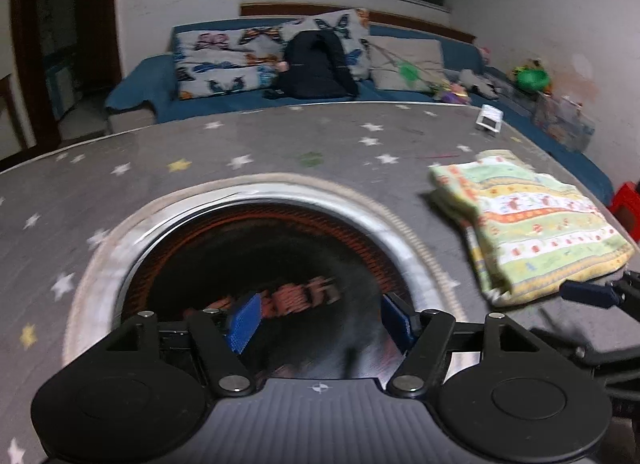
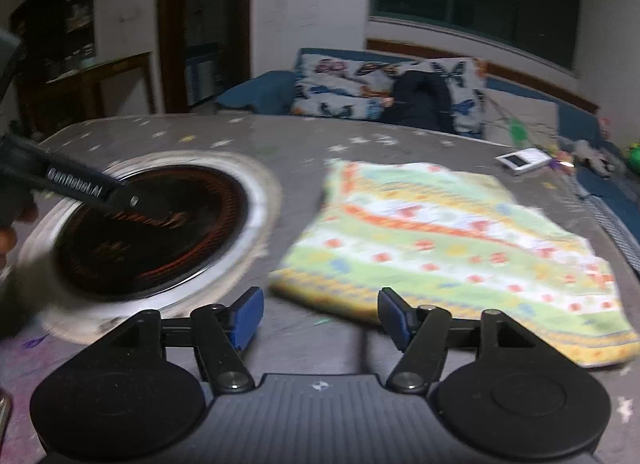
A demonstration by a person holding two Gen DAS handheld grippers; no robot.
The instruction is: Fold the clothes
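On the grey star-print table cover [image 1: 280,144], right of the round steel-rimmed black heater plate [image 1: 256,248], lies the task's thing: a green, yellow and orange striped patterned cloth garment [image 2: 448,248]. It sits flat in a compact rectangle, layered edges showing on its near-left corner, so it reads as already folded at least once. My left gripper [image 1: 318,322] hovers over the heater plate, blue pads apart, nothing between them. My right gripper [image 2: 320,318] sits just short of the garment's near edge, pads apart too, empty. In the left view its fingertip shows close by the garment's near corner; touching or not, I can't tell. Motion blur in both views.

Step judgement: fits either a pause between folds or a finished fold with both grippers free. Can't settle which. If another fold is due, it calls for pinching a near edge cleanly through all layers and carrying it over without dragging the stack on the cover.

Behind: blue sofa [image 1: 136,88], butterfly-print pillows [image 1: 224,60], small white box [image 2: 522,160] on the table.
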